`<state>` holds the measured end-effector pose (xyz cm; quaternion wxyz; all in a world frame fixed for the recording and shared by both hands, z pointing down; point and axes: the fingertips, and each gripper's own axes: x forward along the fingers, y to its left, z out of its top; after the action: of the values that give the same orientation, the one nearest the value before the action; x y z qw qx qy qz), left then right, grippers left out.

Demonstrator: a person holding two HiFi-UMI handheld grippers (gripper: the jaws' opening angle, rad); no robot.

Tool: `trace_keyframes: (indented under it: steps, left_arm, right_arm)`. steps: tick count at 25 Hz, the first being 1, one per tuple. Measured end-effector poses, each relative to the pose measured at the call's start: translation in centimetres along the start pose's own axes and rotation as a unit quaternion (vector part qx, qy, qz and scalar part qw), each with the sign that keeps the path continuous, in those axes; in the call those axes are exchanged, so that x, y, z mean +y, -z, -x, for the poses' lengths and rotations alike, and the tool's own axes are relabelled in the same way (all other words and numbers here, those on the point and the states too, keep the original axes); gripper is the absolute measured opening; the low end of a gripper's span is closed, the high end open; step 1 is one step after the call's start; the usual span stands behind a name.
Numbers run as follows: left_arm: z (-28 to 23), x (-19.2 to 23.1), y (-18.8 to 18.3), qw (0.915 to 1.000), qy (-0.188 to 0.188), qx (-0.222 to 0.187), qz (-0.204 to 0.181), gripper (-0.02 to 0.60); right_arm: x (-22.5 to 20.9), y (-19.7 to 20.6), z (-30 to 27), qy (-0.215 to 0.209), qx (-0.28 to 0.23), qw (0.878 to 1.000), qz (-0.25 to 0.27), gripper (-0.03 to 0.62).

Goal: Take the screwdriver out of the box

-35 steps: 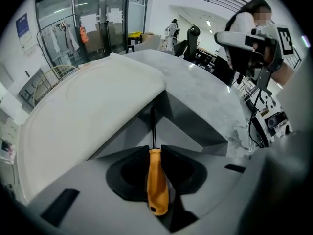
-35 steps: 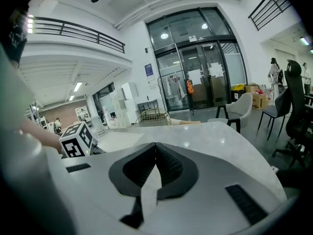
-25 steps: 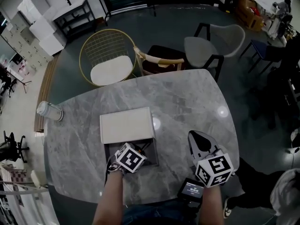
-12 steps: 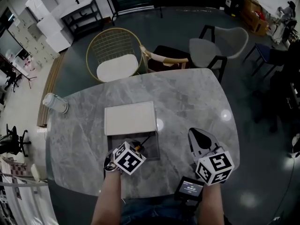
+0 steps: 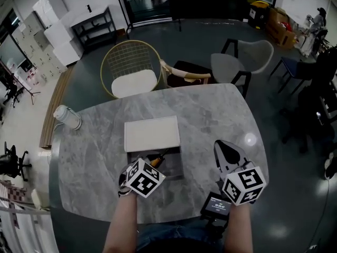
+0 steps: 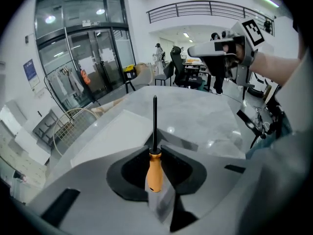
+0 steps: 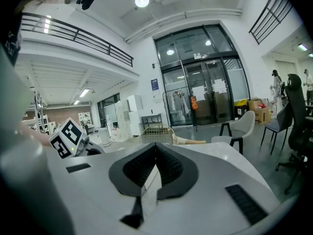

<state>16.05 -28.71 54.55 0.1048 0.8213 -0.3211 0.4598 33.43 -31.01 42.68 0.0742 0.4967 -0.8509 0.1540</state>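
**Screwdriver pinched, coming clear of the box**

Left gripper (image 6: 154, 150) jaws are clamped on the orange handle of the screwdriver (image 6: 154, 166). The black shaft sticks straight out past the tips, over the open box (image 5: 174, 168) (pale lid (image 5: 151, 134) lies just beyond the box). The tip looks only barely above the box rim. To do this well, hold the pinch firm and raise straight up so the shaft misses the box wall. Then carry it to bare table (image 5: 210, 115) beside the box. Right gripper (image 7: 156, 148) jaws are closed on nothing, well right of the box.

Orange-handled screwdriver (image 6: 154, 166), grey marbled table (image 5: 210, 115), seemingly white box lid (image 5: 151, 134)
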Motion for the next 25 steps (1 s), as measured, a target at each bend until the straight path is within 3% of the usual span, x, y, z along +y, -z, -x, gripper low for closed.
trace_keyframes:
  steps: [6,10,15,20,22,25]
  left_arm:
    - [2.9,1.4,-3.0,0.9969,0.0,-0.075,0.022,0.083]
    - [5.6,3.1,-5.4,0.9881,-0.008,-0.148,0.042,0.083]
    - [9.2,5.5,-7.8,0.9684,-0.034,-0.237,0.068,0.083]
    - [13.0,7.3,-9.6,0.9388,-0.056,-0.327,0.093,0.083]
    - [14.4,7.9,-9.8,0.9281,-0.069,-0.35,0.106,0.083]
    - [15.8,9.1,-9.2,0.9204,-0.092,-0.362,0.115,0.083]
  right_arm:
    - [2.0,-2.3,-0.1,0.005,-0.02,1.0,0.023,0.025]
    - [3.1,-3.8,-0.4,0.01,-0.031,0.999,0.041,0.025]
    - [4.0,-5.5,-0.6,0.014,-0.048,0.996,0.069,0.025]
    - [4.2,-6.9,-0.4,0.022,-0.059,0.995,0.083,0.025]
    - [4.4,-7.2,-0.3,0.023,-0.06,0.994,0.086,0.025]
    - [4.7,-7.4,-0.4,0.025,-0.062,0.994,0.09,0.026]
